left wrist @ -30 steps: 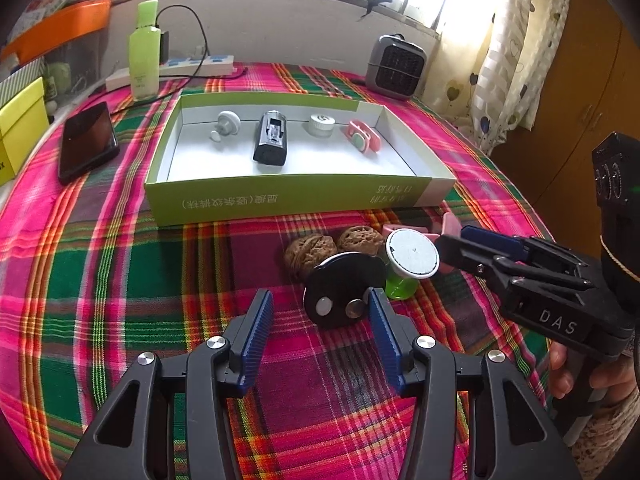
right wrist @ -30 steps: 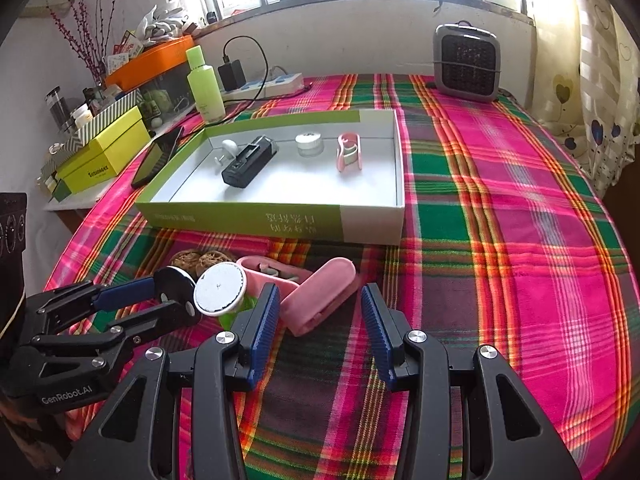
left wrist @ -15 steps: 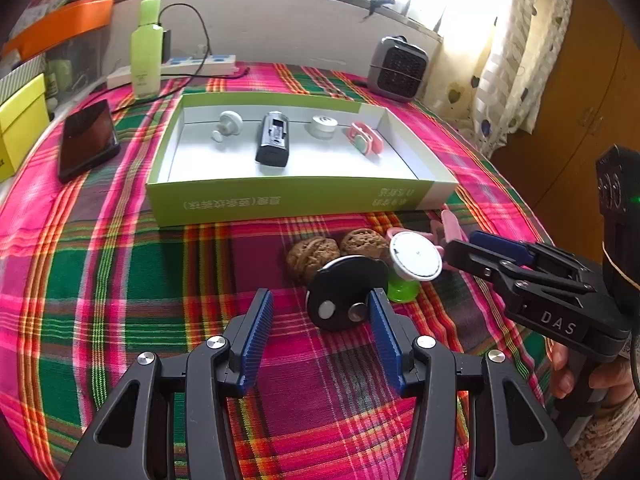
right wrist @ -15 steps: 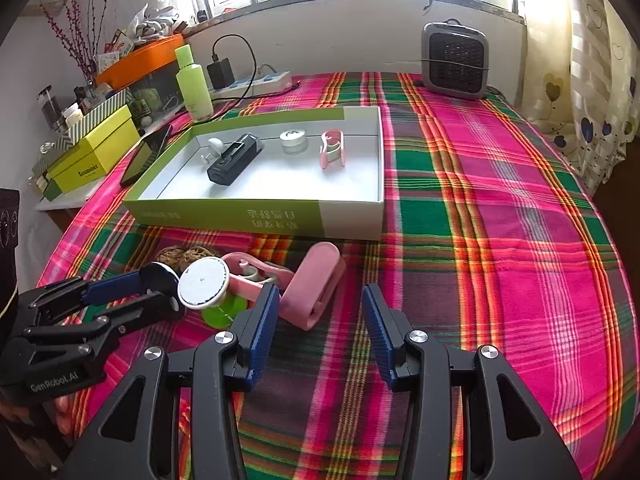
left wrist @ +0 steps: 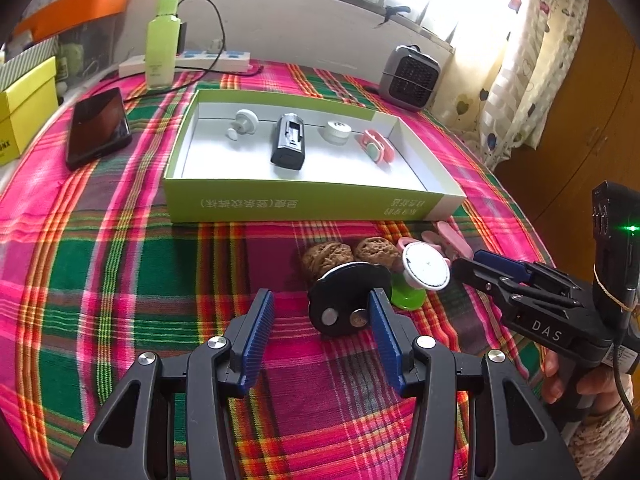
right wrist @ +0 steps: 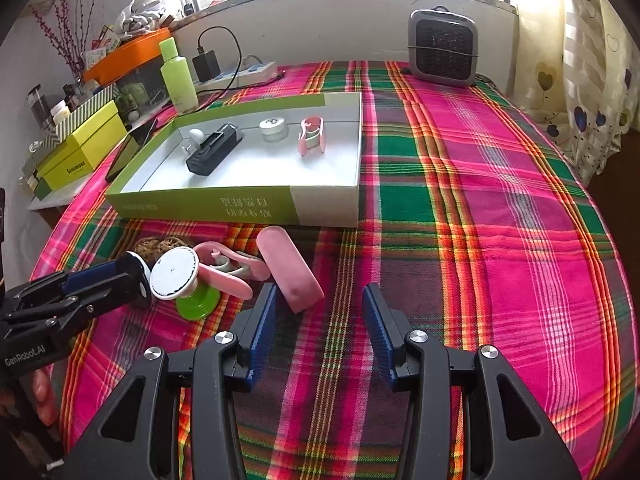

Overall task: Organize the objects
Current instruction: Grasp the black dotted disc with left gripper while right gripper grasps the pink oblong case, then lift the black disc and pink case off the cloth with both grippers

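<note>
Two tongs wait over a small pile of things in front of the green box.

The left tongs (left wrist: 320, 324) are partly open and hold nothing; a black round disc (left wrist: 348, 304) sits just by the right blue finger, but I cannot tell if they touch. The right tongs (right wrist: 318, 320) are partly open and empty too, with a pink case (right wrist: 290, 274) just ahead of the left finger. Two walnuts (left wrist: 348, 256), a white round cap on a green base (right wrist: 176, 274) and a pink clip (right wrist: 228, 270) lie close together on the checked cloth (right wrist: 480, 240). In the green box (left wrist: 304, 202) are a white knob, a black block, a small white pot and a pink clip.
</note>
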The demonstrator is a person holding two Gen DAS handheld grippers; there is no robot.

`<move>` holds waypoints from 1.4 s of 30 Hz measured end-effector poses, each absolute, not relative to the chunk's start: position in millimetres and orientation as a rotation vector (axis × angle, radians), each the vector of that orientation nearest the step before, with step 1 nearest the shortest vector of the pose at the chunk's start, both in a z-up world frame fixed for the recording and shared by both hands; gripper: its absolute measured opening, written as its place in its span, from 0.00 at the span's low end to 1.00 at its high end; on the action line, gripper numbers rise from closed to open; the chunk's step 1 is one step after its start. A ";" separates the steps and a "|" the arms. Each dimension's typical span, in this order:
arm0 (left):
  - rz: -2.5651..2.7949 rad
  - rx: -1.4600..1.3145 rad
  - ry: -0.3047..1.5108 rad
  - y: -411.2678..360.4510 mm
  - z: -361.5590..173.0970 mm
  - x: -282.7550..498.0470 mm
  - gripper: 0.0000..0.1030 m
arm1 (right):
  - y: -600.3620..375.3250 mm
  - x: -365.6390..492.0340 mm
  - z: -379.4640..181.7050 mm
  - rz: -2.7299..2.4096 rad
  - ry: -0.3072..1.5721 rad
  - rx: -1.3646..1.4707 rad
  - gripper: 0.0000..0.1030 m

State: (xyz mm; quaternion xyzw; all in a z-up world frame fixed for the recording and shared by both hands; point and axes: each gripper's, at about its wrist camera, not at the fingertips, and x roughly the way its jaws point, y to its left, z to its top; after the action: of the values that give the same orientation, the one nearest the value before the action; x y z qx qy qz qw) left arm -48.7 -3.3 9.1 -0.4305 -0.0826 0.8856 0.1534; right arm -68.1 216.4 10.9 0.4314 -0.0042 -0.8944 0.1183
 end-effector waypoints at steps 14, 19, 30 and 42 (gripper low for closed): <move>2.544 -1.234 -0.250 -2.5 9.0 -51.3 0.46 | 213.6 -71.7 11.1 -2.589 0.025 1.251 0.38; 2.541 -1.237 -0.254 -3.0 9.0 -51.0 0.37 | 212.0 -70.1 10.9 -2.576 0.022 1.244 0.31; 2.548 -1.249 -0.258 -7.2 8.9 -47.4 0.28 | 214.0 -66.9 11.9 -2.581 0.001 1.234 0.19; 2.550 -1.262 -0.262 -14.0 8.8 -40.8 0.28 | 216.8 -56.9 12.2 -2.567 0.023 1.239 0.19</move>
State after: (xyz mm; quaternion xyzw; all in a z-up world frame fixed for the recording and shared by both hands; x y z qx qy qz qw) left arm -40.8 -14.0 8.8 -0.4371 -0.0908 0.8835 0.1417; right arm -56.9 216.8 12.2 0.4301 0.0080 -0.8910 0.1449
